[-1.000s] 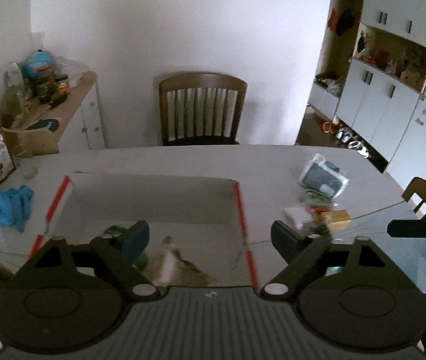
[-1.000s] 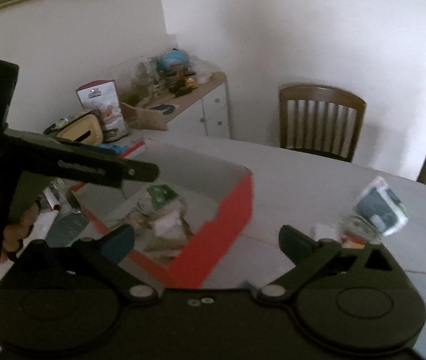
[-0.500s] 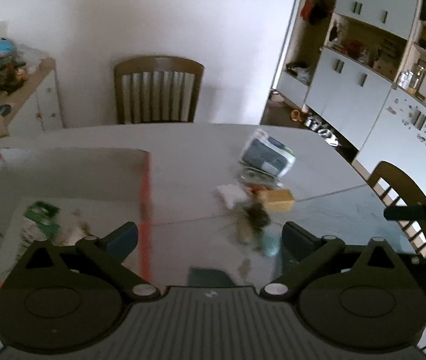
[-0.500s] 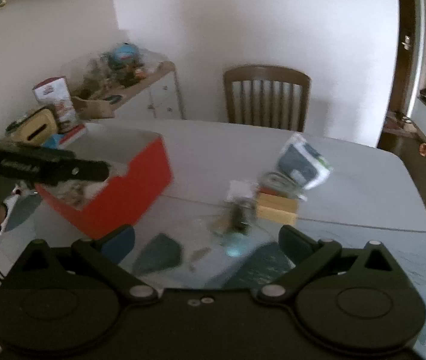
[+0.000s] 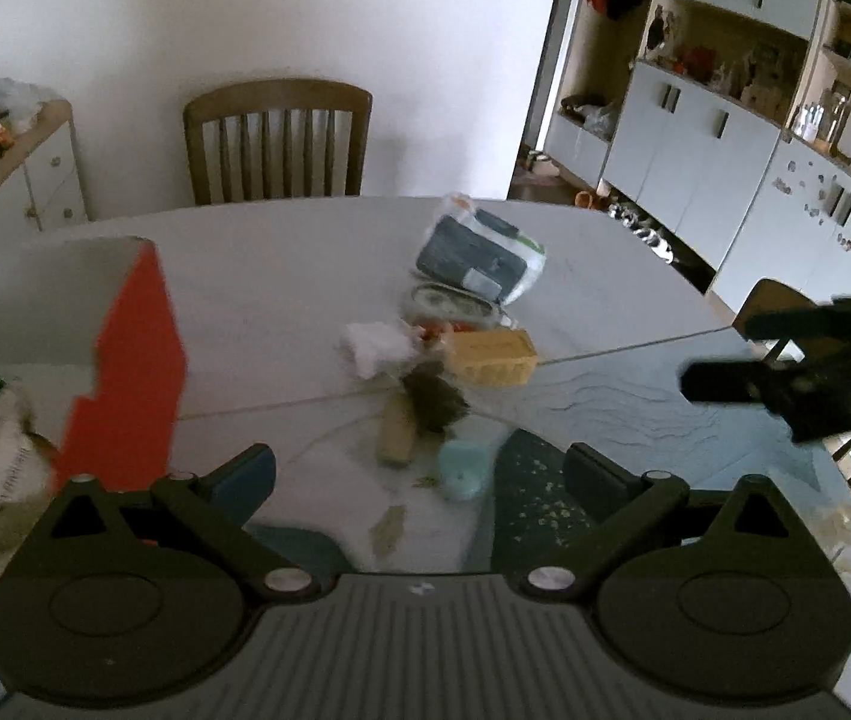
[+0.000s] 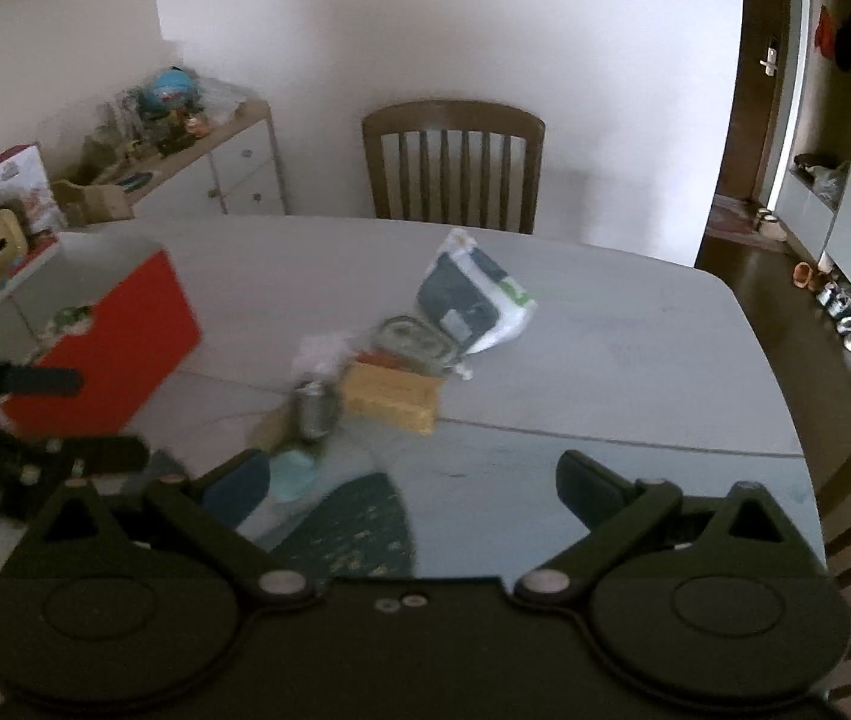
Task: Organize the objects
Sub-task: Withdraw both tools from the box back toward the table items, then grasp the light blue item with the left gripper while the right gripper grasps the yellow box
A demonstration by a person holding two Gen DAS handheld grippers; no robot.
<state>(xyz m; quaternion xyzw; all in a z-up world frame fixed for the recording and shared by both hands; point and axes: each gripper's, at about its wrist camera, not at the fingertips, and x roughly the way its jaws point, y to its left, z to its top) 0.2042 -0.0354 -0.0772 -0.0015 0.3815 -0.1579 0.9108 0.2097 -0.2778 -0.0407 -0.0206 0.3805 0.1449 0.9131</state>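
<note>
Both grippers spread wide, empty, above the table's near edge.
Red box [image 5: 125,372], open-topped, packets inside, at the table [image 5: 281,252] left edge. Mid-table cluster: white wad [image 5: 374,345], yellow block [image 5: 491,355], brown stick [image 5: 396,435], pale blue disc [image 5: 462,469], dark pouch [image 5: 473,255] behind. Left gripper [image 5: 419,474] over the cluster's near end; right gripper [image 6: 413,480] level beside it. Only the right view shows the small metal can [image 6: 315,408].

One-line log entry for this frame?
left gripper open, empty | right gripper open, empty | clutter pile on table | red box left
</note>
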